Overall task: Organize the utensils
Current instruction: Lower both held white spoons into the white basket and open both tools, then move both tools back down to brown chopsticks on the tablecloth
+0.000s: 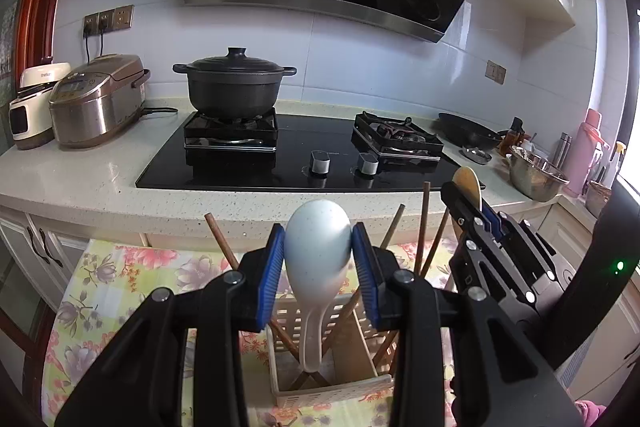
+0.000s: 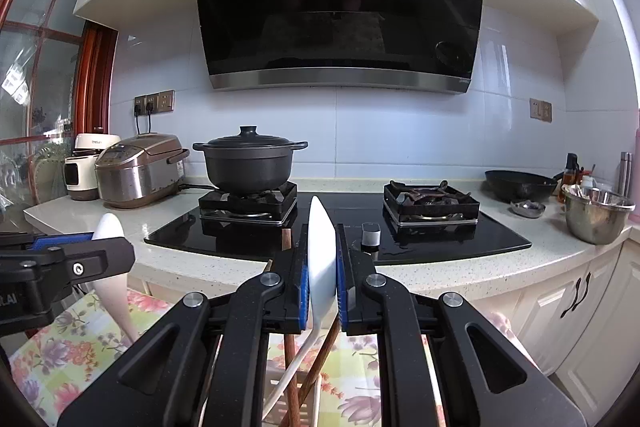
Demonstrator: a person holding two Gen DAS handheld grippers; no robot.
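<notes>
Left wrist view: left tongs (image 1: 318,259) clamped on pale blue spoon (image 1: 316,247), frame center, over white utensil basket (image 1: 332,383) | right tongs (image 2: 322,283) pinching white spoon (image 2: 321,259) edge-on, center

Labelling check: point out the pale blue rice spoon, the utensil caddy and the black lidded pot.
pale blue rice spoon (image 1: 318,247): left wrist view, on the bowl of the spoon.
utensil caddy (image 1: 340,389): left wrist view, on the near rim.
black lidded pot (image 2: 248,169): right wrist view, on the pot's side wall.
</notes>
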